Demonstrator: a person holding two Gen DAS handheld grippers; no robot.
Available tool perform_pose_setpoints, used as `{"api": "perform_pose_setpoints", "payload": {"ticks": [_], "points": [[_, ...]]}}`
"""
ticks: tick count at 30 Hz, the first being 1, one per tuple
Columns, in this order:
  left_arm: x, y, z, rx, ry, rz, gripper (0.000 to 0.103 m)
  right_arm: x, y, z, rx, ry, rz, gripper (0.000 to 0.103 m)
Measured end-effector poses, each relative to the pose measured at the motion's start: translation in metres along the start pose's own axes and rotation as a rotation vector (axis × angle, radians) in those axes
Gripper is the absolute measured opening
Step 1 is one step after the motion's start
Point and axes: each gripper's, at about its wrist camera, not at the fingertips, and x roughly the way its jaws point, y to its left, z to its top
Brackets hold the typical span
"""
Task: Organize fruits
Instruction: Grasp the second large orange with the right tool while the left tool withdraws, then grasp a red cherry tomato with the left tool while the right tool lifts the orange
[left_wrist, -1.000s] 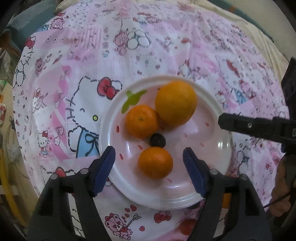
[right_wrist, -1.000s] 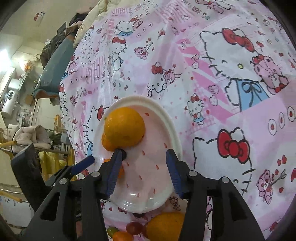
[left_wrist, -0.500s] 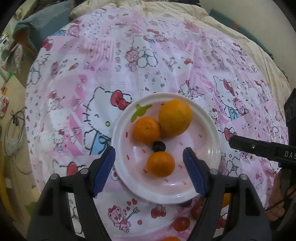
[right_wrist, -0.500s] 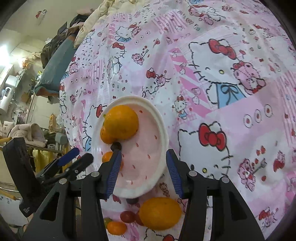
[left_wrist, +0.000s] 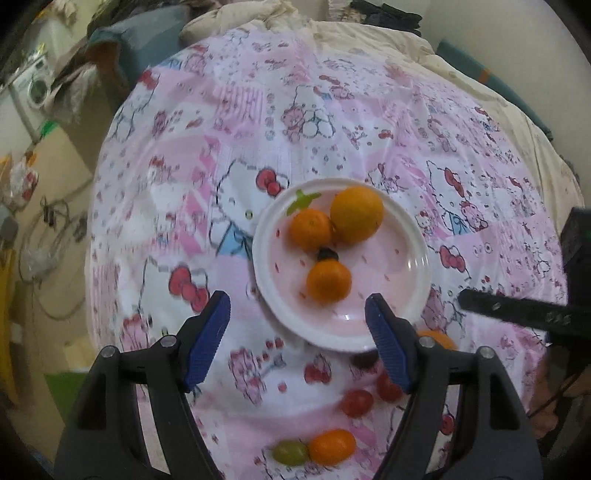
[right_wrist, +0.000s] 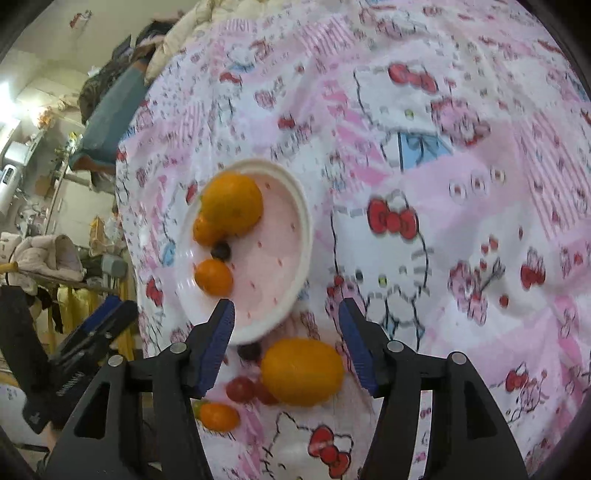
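Note:
A white plate (left_wrist: 413, 280) (right_wrist: 299, 236) holds a large orange (left_wrist: 356, 214) (right_wrist: 232, 205), two small oranges (left_wrist: 328, 281) (left_wrist: 309, 229) and a dark berry (left_wrist: 327, 254) (right_wrist: 221, 251). My left gripper (left_wrist: 297, 332) is open and empty, above the plate's near rim. My right gripper (right_wrist: 286, 332) is open and empty, just above a loose large orange (right_wrist: 303, 371) on the cloth. Cherry tomatoes (left_wrist: 356, 403) (right_wrist: 240, 388), a small orange fruit (left_wrist: 331, 446) (right_wrist: 218, 416) and a green grape (left_wrist: 290, 452) lie on the cloth nearby.
A pink Hello Kitty cloth (left_wrist: 258, 129) covers the round surface. A dark grape (right_wrist: 249, 351) lies by the plate's rim. The floor and room clutter (left_wrist: 33, 92) show at the left. The right gripper's finger (left_wrist: 517, 314) reaches in at the right of the left wrist view.
Both grippers have pulled back and up from the plate. The plate looks smaller and the loose fruits on the cloth near me have come into view.

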Motion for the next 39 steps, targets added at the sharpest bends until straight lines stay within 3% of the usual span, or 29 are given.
{"api": "perform_pose_setpoints", "payload": {"ticks": [8, 23, 32, 39], "points": [[-0.015, 0.002, -0.028, -0.012, -0.017, 0.034, 0.073, 0.019, -0.002, -0.028, -0.03, 0.095, -0.027, 0.064], [-0.001, 0.022, -0.046, -0.051, 0.035, -0.041, 0.073, 0.055, -0.007, -0.035, 0.055, 0.178, -0.03, 0.071], [0.018, 0.017, -0.054, -0.033, 0.13, -0.044, 0.072, 0.052, -0.004, -0.036, 0.017, 0.165, -0.028, 0.066], [0.043, -0.021, -0.068, 0.069, 0.263, -0.079, 0.072, 0.036, -0.016, -0.037, 0.016, 0.13, -0.02, 0.065]]}}
